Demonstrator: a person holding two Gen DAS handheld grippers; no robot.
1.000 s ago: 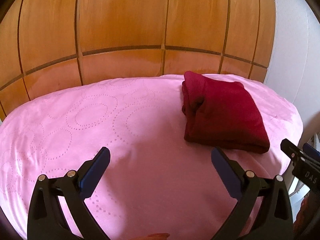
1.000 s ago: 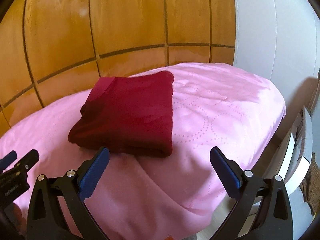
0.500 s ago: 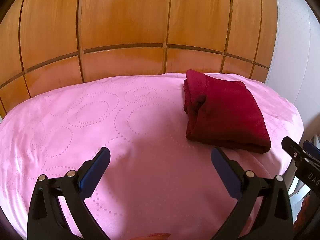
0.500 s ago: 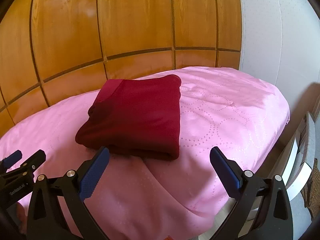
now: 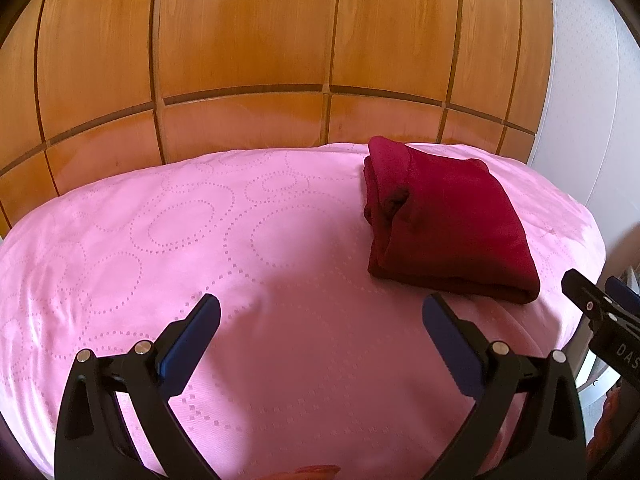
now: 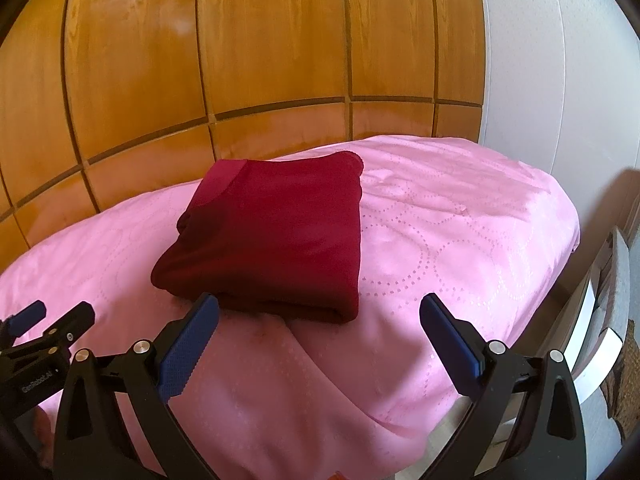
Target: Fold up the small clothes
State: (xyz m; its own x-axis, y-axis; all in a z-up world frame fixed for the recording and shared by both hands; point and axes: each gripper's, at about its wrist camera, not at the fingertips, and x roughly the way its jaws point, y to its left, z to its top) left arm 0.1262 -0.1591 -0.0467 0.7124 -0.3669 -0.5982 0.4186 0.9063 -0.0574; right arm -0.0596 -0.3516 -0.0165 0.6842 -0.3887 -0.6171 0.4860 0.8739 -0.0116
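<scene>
A dark red garment (image 5: 444, 220) lies folded into a thick rectangle on the pink bedspread (image 5: 200, 248), toward the bed's right end. My left gripper (image 5: 320, 316) is open over bare bedspread, with the garment ahead and to its right. Nothing sits between its blue pads (image 5: 192, 336). In the right wrist view the same folded garment (image 6: 276, 236) lies just beyond my right gripper (image 6: 318, 316), which is open and empty; its left pad (image 6: 188, 344) is close to the garment's near edge. Each gripper shows at the other view's side edge.
A wooden panelled wall (image 5: 248, 52) rises behind the bed. A white wall (image 6: 560, 60) stands to the right. Past the bed's right edge there is a pale piece of furniture (image 6: 600, 300) and floor below.
Both views have drifted slightly: the garment sits a little higher and further right in the right wrist view than a second ago. The garment itself has not moved, and both grippers stay open.
</scene>
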